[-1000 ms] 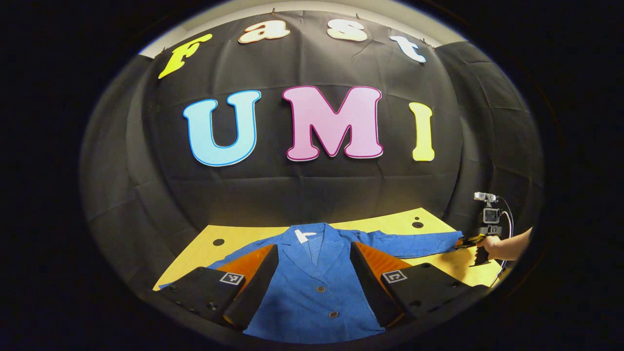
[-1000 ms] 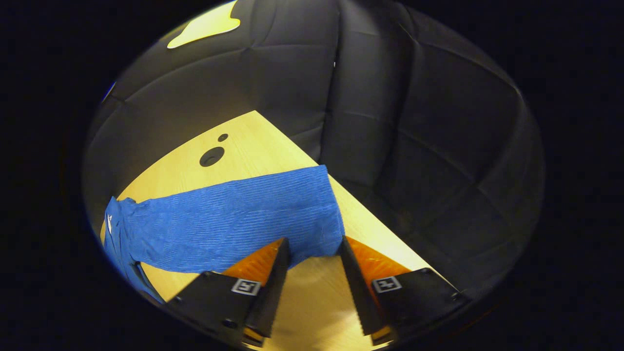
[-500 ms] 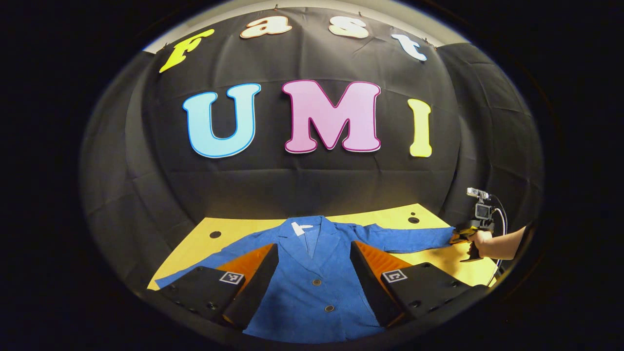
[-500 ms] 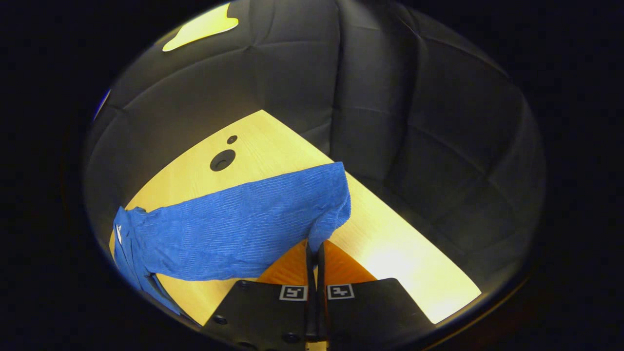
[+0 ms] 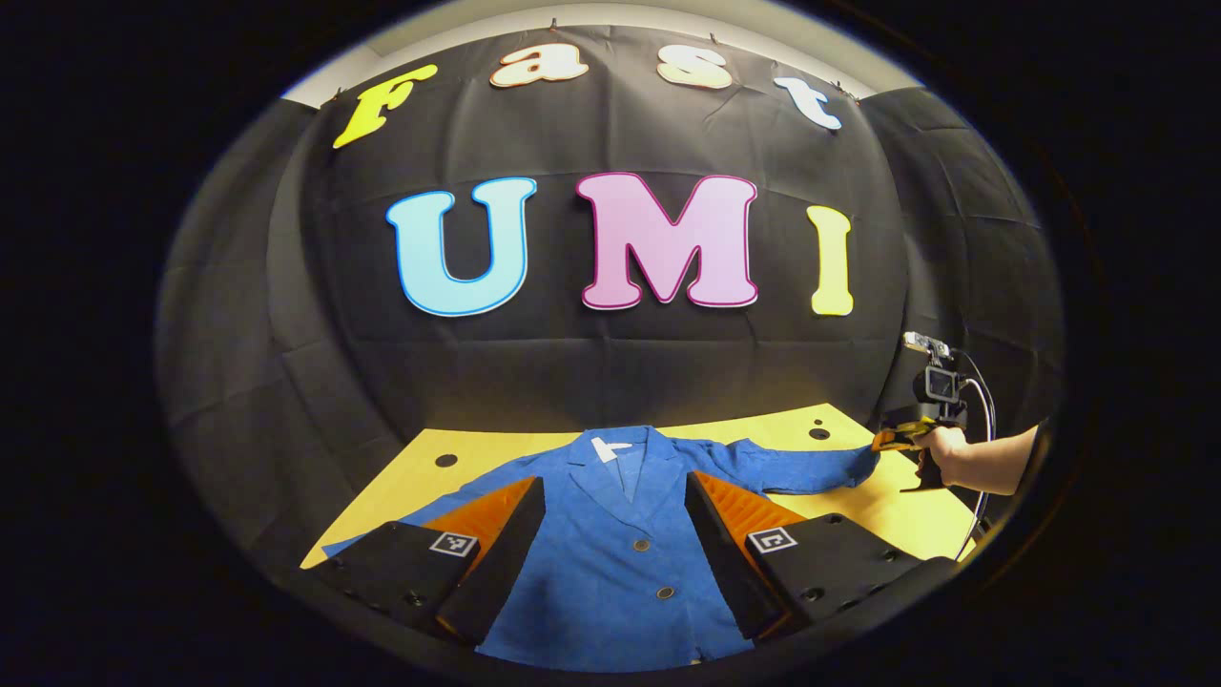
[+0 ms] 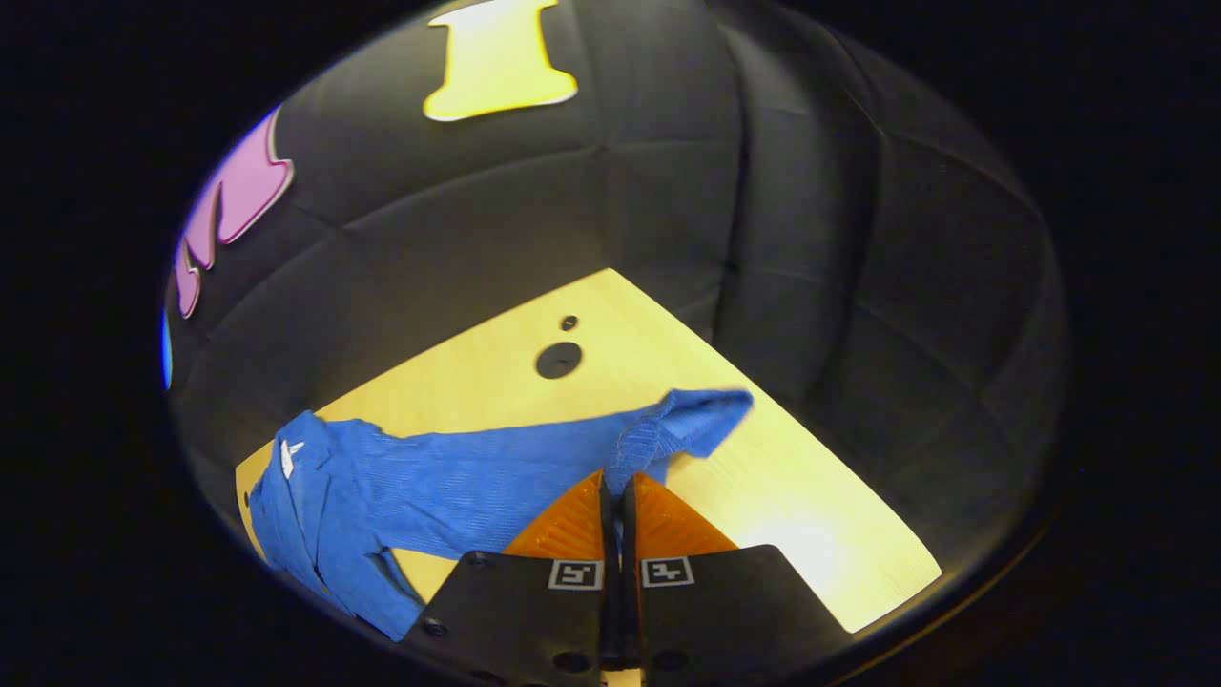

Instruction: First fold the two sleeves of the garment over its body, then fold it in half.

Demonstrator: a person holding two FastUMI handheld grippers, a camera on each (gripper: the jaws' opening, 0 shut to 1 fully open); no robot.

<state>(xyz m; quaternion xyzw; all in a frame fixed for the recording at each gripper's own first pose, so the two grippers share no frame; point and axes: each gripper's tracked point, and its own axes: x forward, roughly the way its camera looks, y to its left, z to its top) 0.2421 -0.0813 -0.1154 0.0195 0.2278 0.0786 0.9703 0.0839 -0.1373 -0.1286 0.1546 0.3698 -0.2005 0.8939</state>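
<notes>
1. Garment [image 5: 620, 553]: blue jacket lying face up on the yellow table [image 5: 858, 515], collar toward the booth wall and buttons visible down the front. One sleeve [image 5: 420, 510] lies flat toward the table's edge; the other, the right sleeve [image 6: 496, 482], extends toward the far side of the table.

2. Left claw [image 5: 610, 534]: fingers spread wide, hovering over the jacket body and holding nothing.

3. Right claw [image 6: 615, 487]: fingers closed together on the lower edge of the right sleeve near its cuff [image 6: 701, 420]. In the left gripper view this claw [image 5: 882, 444] appears at the sleeve end, held by a hand [image 5: 944, 458], with the cuff raised off the table.

4. Step in hand (judged): folding the right sleeve over the body. Neither sleeve is folded yet; the task is at an early stage.

5. Recommended execution:
   - Keep the pinch firm; only a small bite of cloth appears to be held, and it may slip.
   - Lift only enough for the cuff to clear the table, so the body is not dragged.
   - Carry the cuff in an arc toward the button line, letting the crease form at the shoulder.
   - Lay the sleeve flat across the chest before opening the claw.

6. Risk: pulling sideways may shift the whole jacket. The left claw could press on the body to anchor it.
</notes>
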